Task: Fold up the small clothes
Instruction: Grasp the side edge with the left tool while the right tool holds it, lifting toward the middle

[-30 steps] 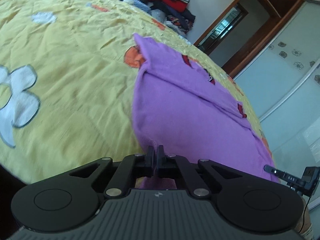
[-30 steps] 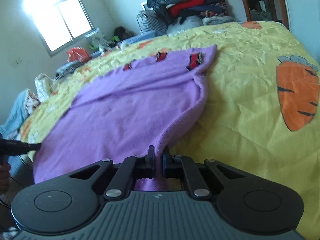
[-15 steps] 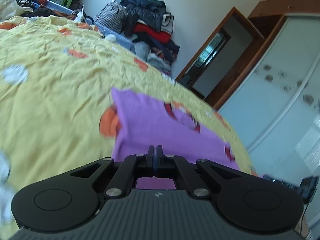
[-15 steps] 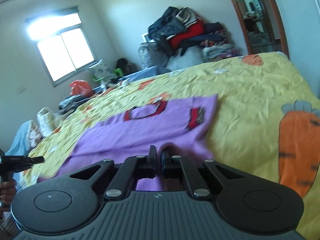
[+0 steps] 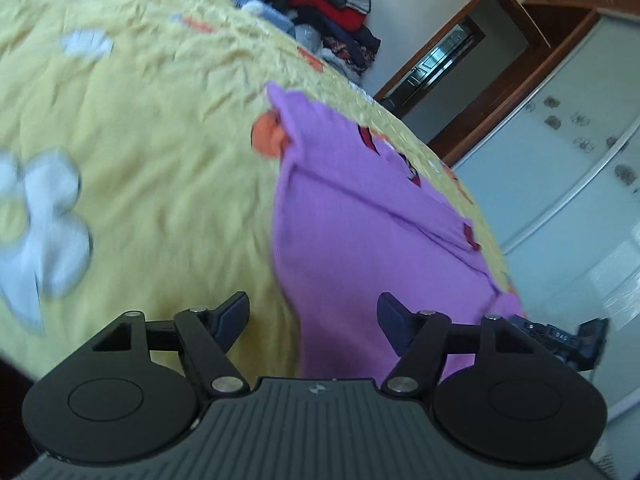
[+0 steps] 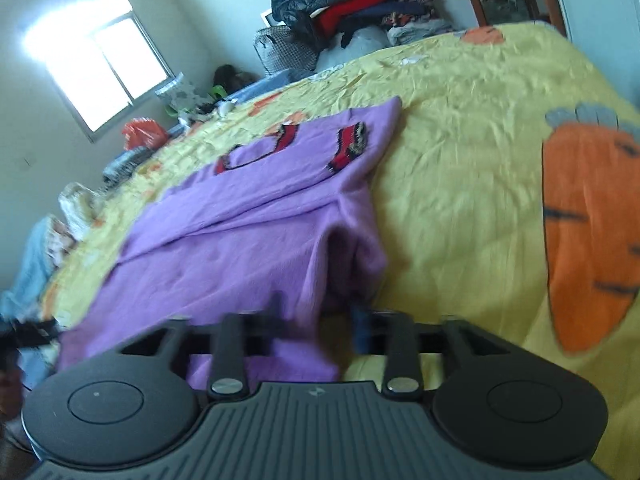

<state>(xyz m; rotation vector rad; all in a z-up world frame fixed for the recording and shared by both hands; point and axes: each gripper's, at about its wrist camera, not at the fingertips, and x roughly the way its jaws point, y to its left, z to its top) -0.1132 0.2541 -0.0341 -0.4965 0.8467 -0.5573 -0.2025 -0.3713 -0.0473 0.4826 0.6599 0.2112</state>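
A small purple top with red-and-black trim lies on the yellow bedspread, its lower part folded up over the upper part. My left gripper is at its near left corner. The jaws are opening, and the purple edge lies loose between them with the pads clear of it. In the right wrist view the same top shows its neckline and one sleeve cuff. My right gripper is at the near right corner, blurred. Its jaws are opening too, with a fold of cloth between them, not pinched.
The right gripper shows at the right edge of the left wrist view. A heap of clothes is piled at the far wall. A doorway and sliding wardrobe doors stand to the right. An orange carrot print marks the bedspread.
Both grippers were shut on the top's near edge and carried it forward. Now both have spread their jaws and let the cloth go, and both views have tipped back down.
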